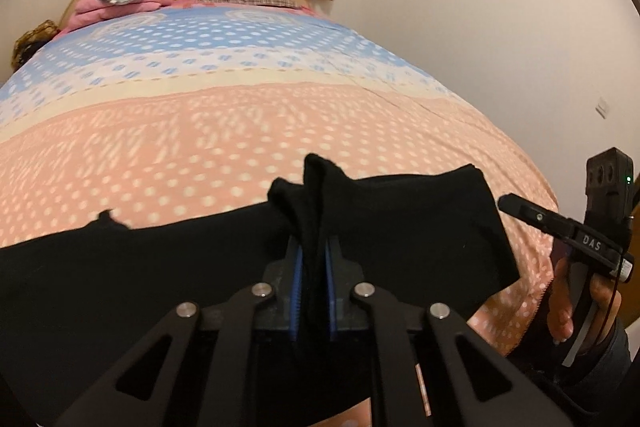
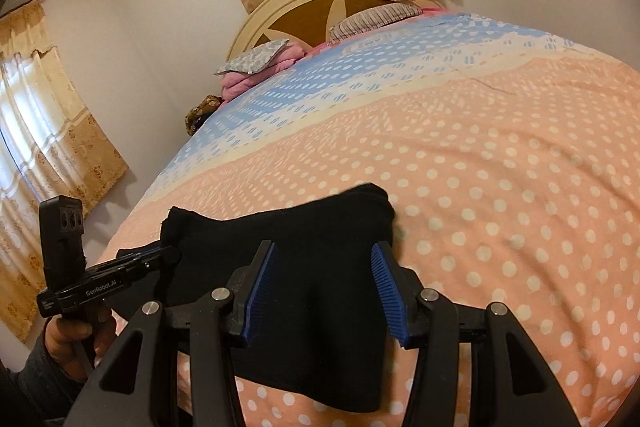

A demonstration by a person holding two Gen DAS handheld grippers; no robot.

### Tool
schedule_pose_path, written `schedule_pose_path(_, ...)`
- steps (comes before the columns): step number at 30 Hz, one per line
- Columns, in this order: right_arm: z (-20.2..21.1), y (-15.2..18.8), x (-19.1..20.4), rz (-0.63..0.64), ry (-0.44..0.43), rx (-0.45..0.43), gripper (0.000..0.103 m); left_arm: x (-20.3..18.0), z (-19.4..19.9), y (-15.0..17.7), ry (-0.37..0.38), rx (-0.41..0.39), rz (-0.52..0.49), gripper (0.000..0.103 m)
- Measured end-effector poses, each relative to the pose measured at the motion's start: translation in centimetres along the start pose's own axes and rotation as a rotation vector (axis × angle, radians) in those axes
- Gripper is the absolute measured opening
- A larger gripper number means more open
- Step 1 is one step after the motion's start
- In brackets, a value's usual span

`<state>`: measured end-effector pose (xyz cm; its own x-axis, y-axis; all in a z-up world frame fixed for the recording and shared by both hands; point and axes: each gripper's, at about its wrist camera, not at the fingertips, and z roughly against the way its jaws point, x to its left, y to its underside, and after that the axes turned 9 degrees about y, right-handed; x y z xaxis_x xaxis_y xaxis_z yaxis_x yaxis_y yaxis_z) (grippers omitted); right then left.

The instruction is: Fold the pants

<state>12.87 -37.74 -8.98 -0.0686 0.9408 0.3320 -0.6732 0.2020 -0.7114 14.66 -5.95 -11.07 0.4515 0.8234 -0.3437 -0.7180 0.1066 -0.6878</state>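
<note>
Black pants (image 2: 320, 267) lie on a polka-dot bedspread (image 2: 500, 167); left claw (image 1: 314, 251) pinches them; right claw (image 2: 324, 271) spread.

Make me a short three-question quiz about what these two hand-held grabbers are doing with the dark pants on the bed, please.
1. True or false: the left gripper has its fingers closed on a bunch of the black pants.
2. Multiple choice: the right gripper is A) clamped on the pants, B) open with pants fabric lying between its fingers, C) holding a pillow.
3. Fill in: the pants lie on a bedspread that is peach with white ____.

Key: 1 true; 2 B; 3 dots.
</note>
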Motion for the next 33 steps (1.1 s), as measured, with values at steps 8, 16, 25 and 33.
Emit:
schedule_pose_path(8, -2.2, 1.1, 1.1, 0.073, 0.025, 0.090, 0.051, 1.2, -2.5, 1.3, -0.033, 0.072, 0.028, 0.012)
schedule_pose_path(16, -2.1, -2.6, 2.2, 0.074, -0.055, 0.032, 0.052, 1.1, -2.3, 1.4, -0.056, 0.067, 0.016, 0.021)
schedule_pose_path(25, -4.9, -3.0, 1.3, 0.041, -0.049, 0.089, 0.052, 0.2, -2.0, 2.6, -0.137, 0.067, -0.080, 0.045)
schedule_pose_path(33, 3.1, -0.2, -0.7, -0.028, -0.039, 0.102, 0.051, -0.1, -0.2, 3.4, -0.176, 0.024, -0.107, 0.060)
